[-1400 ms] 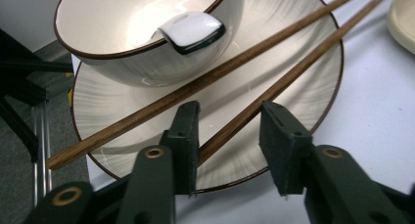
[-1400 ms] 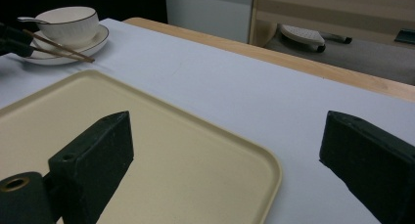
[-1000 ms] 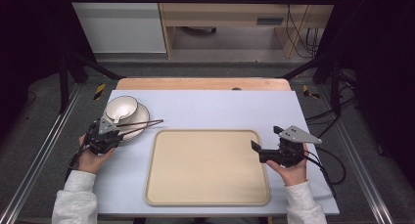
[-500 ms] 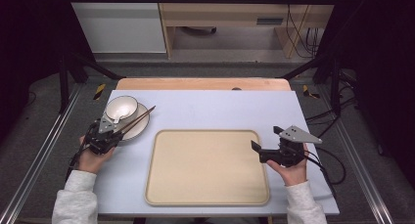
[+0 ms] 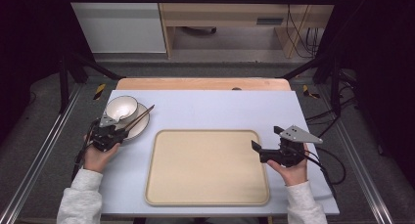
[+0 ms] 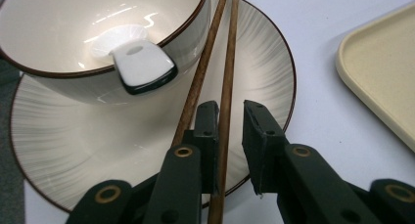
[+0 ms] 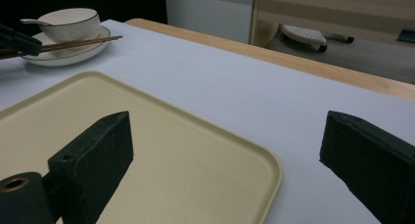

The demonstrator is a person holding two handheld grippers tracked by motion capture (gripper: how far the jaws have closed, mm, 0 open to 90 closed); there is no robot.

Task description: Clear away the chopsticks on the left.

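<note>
A pair of brown wooden chopsticks (image 6: 226, 62) lies across a white ribbed plate (image 6: 259, 62) with a dark rim, beside the white bowl (image 6: 73, 18) standing on it. A white spoon (image 6: 142, 67) rests in the bowl. My left gripper (image 6: 230, 109) sits at the plate's near edge, and its jaws have just been opening. One chopstick runs between them against the left jaw, with a gap to the right jaw; the other passes outside the left jaw. In the high view the left gripper (image 5: 125, 131) is at the table's left. My right gripper (image 5: 265, 138) stands open and empty over the tray's right edge.
A large beige tray (image 5: 205, 168) lies empty in the middle of the pale blue table top (image 5: 220, 109). A wooden strip (image 5: 195, 83) runs along the far edge. Cables trail off the right side, and dark frame rails flank the table.
The chopsticks' far tips have swung from pointing right toward the far side, closer to the bowl, and the left hand shifted slightly. The right hand has kept still.
</note>
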